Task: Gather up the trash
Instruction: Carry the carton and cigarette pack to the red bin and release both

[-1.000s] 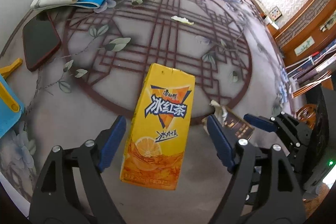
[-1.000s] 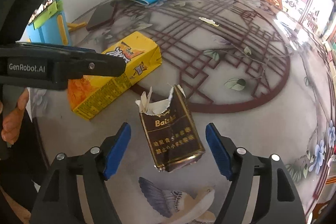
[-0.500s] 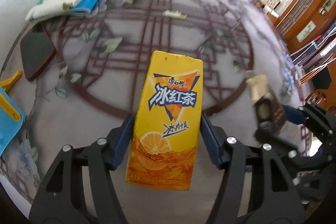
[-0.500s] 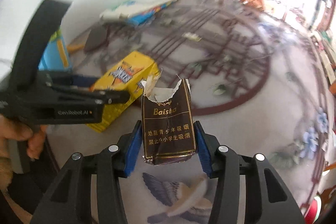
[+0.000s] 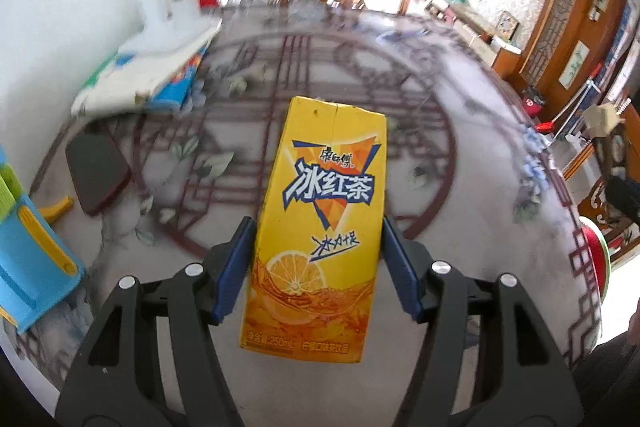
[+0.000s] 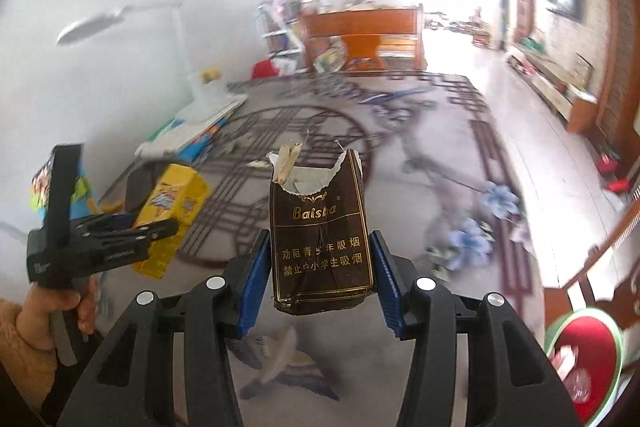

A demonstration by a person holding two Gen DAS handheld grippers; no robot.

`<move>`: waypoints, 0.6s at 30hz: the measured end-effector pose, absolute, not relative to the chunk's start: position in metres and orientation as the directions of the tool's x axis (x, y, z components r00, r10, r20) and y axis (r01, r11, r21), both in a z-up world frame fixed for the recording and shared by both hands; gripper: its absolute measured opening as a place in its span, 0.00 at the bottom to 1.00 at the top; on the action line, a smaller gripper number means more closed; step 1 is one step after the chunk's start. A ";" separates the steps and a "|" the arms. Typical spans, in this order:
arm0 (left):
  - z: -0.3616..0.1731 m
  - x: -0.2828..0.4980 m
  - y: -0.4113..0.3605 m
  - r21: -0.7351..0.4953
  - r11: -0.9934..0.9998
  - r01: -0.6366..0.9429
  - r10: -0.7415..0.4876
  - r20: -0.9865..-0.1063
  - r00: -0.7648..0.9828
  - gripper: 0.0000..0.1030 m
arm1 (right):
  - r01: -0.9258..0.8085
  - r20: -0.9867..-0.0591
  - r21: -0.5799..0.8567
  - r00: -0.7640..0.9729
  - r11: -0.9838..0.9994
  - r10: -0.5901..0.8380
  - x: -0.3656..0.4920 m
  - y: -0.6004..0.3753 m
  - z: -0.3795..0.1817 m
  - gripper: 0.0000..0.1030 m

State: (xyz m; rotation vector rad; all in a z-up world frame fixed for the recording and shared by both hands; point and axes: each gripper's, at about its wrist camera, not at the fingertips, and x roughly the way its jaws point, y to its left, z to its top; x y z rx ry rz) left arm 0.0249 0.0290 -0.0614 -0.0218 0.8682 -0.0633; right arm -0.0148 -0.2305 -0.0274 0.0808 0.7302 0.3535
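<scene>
A yellow iced-tea carton [image 5: 320,223] hangs above the patterned table [image 5: 460,211], pinched between the blue pads of my left gripper [image 5: 318,267]. In the right wrist view a torn brown cigarette pack [image 6: 322,239] stands upright between the pads of my right gripper [image 6: 320,275], also lifted off the table. That view shows the left gripper [image 6: 116,235] at the lower left with the yellow carton [image 6: 172,211] in it, held by a hand [image 6: 76,303]. In the left wrist view, the cigarette pack's torn top [image 5: 602,119] shows at the far right.
A dark phone [image 5: 96,171] lies at the table's left, a blue and yellow plastic toy [image 5: 32,251] beside it. Papers and books [image 5: 152,75] are stacked under a white lamp base [image 5: 168,23] at the back left. A red round object [image 6: 584,359] sits off the table at lower right.
Both grippers closed from open onto their items on the table, then lifted them. The right hand rose and swung further, so the room beyond the table came into view.
</scene>
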 end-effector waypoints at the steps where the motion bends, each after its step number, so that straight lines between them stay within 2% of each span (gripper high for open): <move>1: -0.057 0.021 0.023 -0.032 0.998 0.057 -0.062 -0.747 0.662 0.59 | -0.274 -0.637 0.205 0.692 0.940 0.340 -0.015 -0.236 -0.028 0.45; 6: -0.033 0.002 -0.020 -0.021 0.996 0.088 -0.080 -0.672 0.737 0.59 | -0.213 -0.629 0.224 0.713 0.951 0.308 -0.015 -0.260 -0.030 0.45; 12: -0.018 -0.006 -0.080 -0.036 0.983 0.182 -0.161 -0.655 0.739 0.59 | -0.158 -0.620 0.238 0.735 0.958 0.275 -0.030 -0.299 -0.034 0.45; 18: -0.008 -0.003 -0.136 -0.080 0.962 0.260 -0.248 -0.648 0.720 0.59 | -0.032 -0.627 0.287 0.749 0.957 0.213 -0.045 -0.356 -0.041 0.45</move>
